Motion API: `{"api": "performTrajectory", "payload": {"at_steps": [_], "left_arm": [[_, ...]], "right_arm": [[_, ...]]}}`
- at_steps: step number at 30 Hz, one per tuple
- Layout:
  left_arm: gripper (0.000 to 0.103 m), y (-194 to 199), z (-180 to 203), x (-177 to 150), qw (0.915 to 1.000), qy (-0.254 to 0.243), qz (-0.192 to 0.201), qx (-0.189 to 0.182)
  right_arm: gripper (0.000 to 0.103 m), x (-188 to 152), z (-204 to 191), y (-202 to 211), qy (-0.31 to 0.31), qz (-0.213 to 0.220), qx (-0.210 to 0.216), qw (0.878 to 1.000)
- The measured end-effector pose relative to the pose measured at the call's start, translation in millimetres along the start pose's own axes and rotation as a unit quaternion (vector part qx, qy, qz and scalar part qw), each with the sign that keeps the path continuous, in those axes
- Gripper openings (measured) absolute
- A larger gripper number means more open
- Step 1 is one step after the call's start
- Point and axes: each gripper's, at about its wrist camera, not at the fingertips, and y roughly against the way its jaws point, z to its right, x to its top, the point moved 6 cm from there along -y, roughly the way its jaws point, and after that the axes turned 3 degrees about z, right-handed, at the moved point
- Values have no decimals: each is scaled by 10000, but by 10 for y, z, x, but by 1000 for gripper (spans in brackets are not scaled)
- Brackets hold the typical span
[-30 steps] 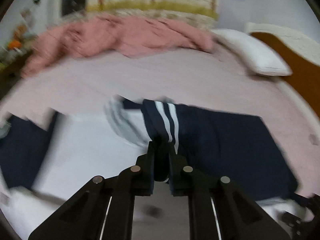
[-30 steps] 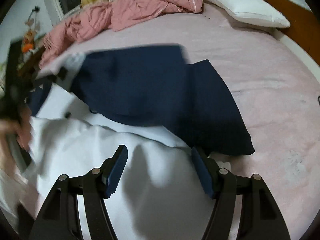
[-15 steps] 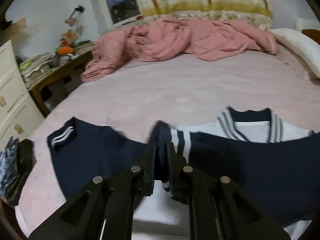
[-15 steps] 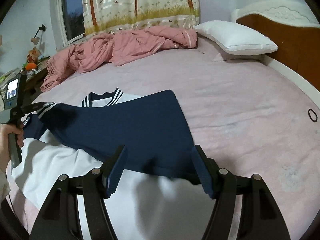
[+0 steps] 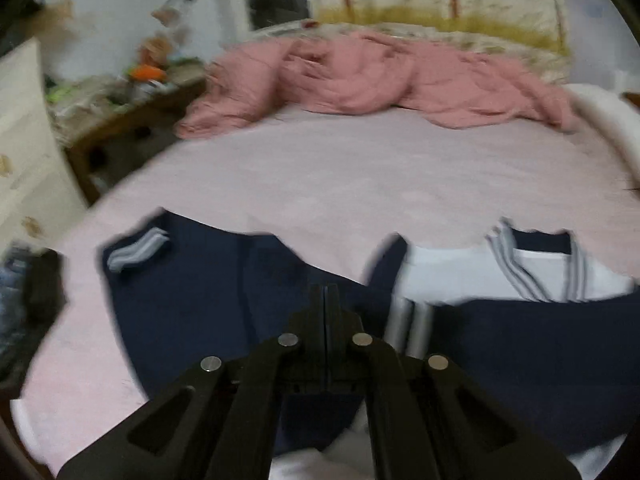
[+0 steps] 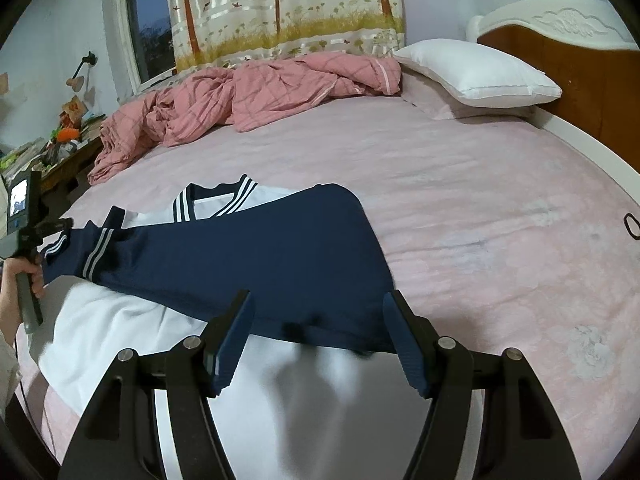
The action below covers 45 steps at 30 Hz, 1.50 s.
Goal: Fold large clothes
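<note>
A white sailor-style top (image 6: 132,320) with navy sleeves and a striped navy collar (image 6: 216,202) lies on the pink bed (image 6: 480,208). One navy sleeve (image 6: 260,252) lies folded across the white body, its striped cuff (image 6: 94,258) at the left. My left gripper (image 5: 325,292) is shut and empty, just left of that cuff (image 5: 412,330). The other navy sleeve (image 5: 192,280) lies spread out to the left. My right gripper (image 6: 316,340) is open and empty above the sleeve's lower edge. The left gripper also shows in the right wrist view (image 6: 66,224).
A crumpled pink quilt (image 6: 240,96) lies at the bed's far side, a white pillow (image 6: 476,72) by the wooden headboard (image 6: 568,76). A cluttered side table (image 5: 120,96) and white drawers (image 5: 24,152) stand left of the bed. A black hair tie (image 6: 632,226) lies at the right.
The left gripper carried the navy sleeve leftward across the white body, then let it go and pulled off to the left. The right gripper stayed open and rose a little.
</note>
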Motion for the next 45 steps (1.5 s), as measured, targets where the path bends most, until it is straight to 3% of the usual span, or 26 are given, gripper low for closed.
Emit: {"api": "performTrajectory", "payload": {"at_steps": [7, 9, 11, 12, 15, 18, 22, 25, 30, 33, 38, 41, 42, 43, 44, 45], "left_arm": [[3, 460, -22, -170, 9969, -377, 204, -660], [14, 636, -113, -187, 9959, -342, 295, -780], [52, 776, -246, -166, 9954, -232, 407, -834], [59, 853, -336, -162, 9951, -147, 500, -834], [64, 1023, -664, -164, 9935, -31, 813, -798], [81, 1080, -1060, -192, 9914, 107, 1085, -724], [91, 826, -1616, -260, 9921, 731, 872, -536], [91, 508, -1990, -369, 9876, 1367, 530, -566], [91, 100, -2372, -517, 9766, 1992, -83, -806], [91, -117, -2446, -502, 9754, 2043, -290, -772], [88, -717, -2494, -639, 9666, 2184, -1172, -649], [82, -875, -2540, -662, 9669, 2201, -1181, -517], [78, -887, -2543, -642, 9698, 2116, -1106, -497], [62, -913, -2535, -629, 9734, 1997, -1051, -384], [36, -933, -2516, -630, 9760, 1916, -1005, -263], [25, -947, -2503, -635, 9773, 1878, -951, -237]], "right_arm": [[69, -23, -25, 20, 170, 79, -201, 9996], [69, -33, -30, 21, 170, 102, -277, 9994], [69, -51, -45, 29, 170, 96, -322, 9993], [69, -62, -48, 40, 163, 106, -353, 9992], [71, -108, -42, 105, 191, 146, -467, 9986], [74, -168, 10, 209, 212, 226, -631, 9975], [74, -205, 113, 301, 66, 308, -777, 9965], [74, -221, 190, 294, -134, 292, -814, 9962], [74, -297, 196, 186, -246, 123, -806, 9964], [74, -326, 124, 107, -54, 75, -870, 9962], [74, -369, 2, 67, 140, 38, -819, 9965], [74, -398, -54, 57, 239, 35, -795, 9965], [74, -411, -72, 41, 272, 15, -782, 9966], [74, -419, -87, 29, 289, -2, -781, 9965], [74, -435, -104, 1, 313, -38, -793, 9964], [74, -444, -116, -20, 329, -63, -799, 9962]]}}
